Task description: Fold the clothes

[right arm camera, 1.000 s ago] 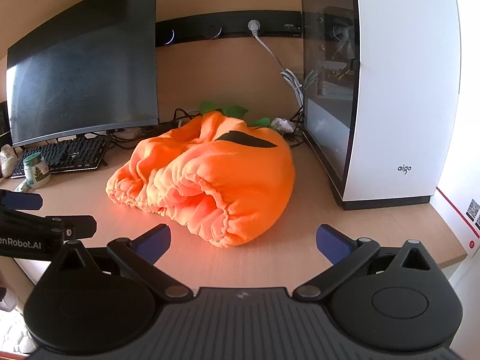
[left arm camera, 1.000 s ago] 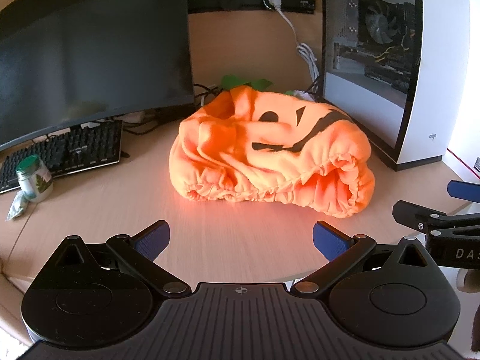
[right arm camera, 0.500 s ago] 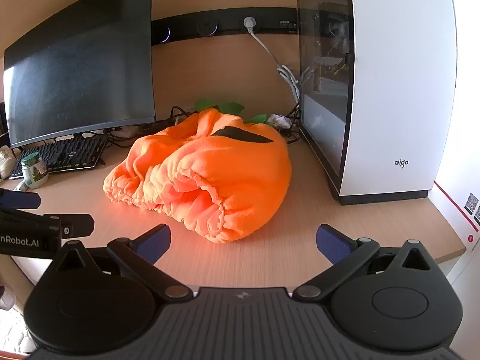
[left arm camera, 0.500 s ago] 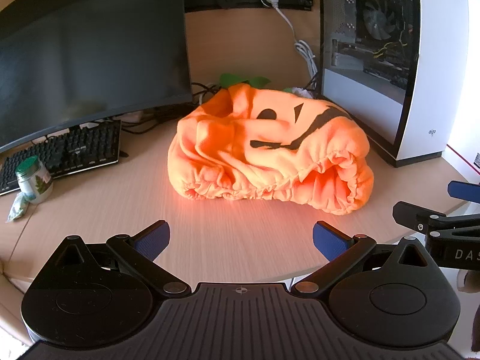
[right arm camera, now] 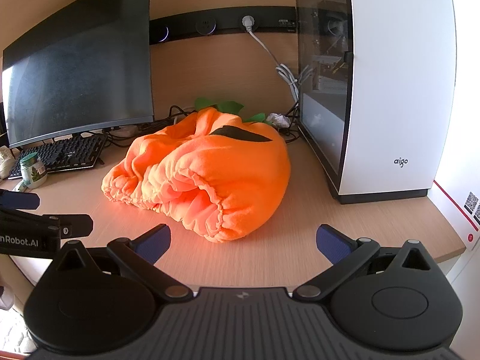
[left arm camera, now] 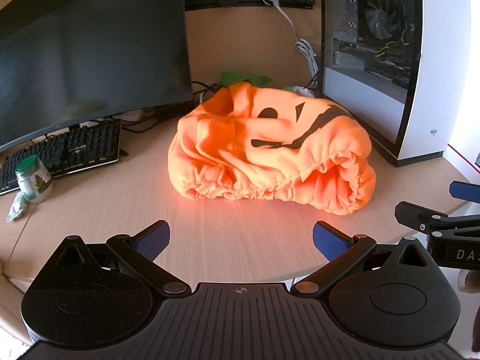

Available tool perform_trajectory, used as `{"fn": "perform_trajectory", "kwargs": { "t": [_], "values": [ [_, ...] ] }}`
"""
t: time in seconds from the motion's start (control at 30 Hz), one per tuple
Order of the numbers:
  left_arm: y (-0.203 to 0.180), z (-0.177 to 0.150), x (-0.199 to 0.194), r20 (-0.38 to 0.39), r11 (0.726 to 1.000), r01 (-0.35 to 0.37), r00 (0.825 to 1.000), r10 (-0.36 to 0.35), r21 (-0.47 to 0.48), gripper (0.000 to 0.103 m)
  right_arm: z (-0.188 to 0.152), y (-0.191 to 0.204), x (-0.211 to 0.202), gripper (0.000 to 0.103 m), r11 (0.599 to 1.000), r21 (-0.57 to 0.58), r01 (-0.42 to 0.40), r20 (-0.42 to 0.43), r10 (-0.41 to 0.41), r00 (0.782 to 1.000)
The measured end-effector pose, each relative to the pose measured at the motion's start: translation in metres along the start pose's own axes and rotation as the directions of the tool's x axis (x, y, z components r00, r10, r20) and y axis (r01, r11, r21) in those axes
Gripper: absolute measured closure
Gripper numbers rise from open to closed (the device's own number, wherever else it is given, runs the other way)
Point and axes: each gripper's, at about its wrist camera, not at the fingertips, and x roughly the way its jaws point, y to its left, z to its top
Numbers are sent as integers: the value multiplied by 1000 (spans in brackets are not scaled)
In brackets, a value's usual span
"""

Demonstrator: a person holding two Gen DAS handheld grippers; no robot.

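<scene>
An orange pumpkin-face garment with black markings and green leaves lies crumpled in a heap on the desk; it also shows in the right wrist view, its gathered elastic hem facing me. My left gripper is open and empty, short of the garment near the desk's front edge. My right gripper is open and empty, just in front of the garment's near right end. Each gripper shows at the other view's edge.
A curved monitor and keyboard stand at the back left, with a green-lidded jar beside them. A white PC case stands at the right. Cables hang behind the garment. The light wood desk ends just below the grippers.
Both grippers have moved slightly forward toward the garment. The garment has not moved, and both grippers stay open.
</scene>
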Motion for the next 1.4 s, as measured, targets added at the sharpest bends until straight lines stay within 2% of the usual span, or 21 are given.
{"fn": "perform_trajectory", "kwargs": {
  "t": [0.7,0.77,0.9,1.03,1.13,1.23,1.3,1.37,1.4],
  "values": [
    [16,1,11,-16,1000,-11,1000,11,3,0,3,13,11,0,1000,-13,2,-11,-3,1000],
    [21,3,17,-19,999,-32,999,32,15,0,4,14,14,0,1000,-14,13,-9,-13,1000],
    [32,10,39,-30,993,-82,996,85,81,0,7,14,25,0,998,-28,63,2,-62,998],
    [34,20,59,-21,977,-47,998,52,208,0,13,16,57,0,987,-54,152,1,-152,988],
    [28,26,80,5,944,-2,1000,1,330,0,21,19,84,0,980,-36,194,-19,-195,981],
    [21,30,109,19,907,10,1000,-20,420,0,34,27,93,0,971,-19,239,15,-239,971],
    [22,37,136,30,898,-30,999,19,439,0,46,36,90,0,960,-18,280,62,-279,958],
    [29,48,162,19,900,-64,998,62,431,0,57,47,88,0,940,-42,339,101,-333,937],
    [37,55,173,19,910,-86,996,86,405,0,61,52,89,0,930,-62,361,110,-353,929]
  ]
}}
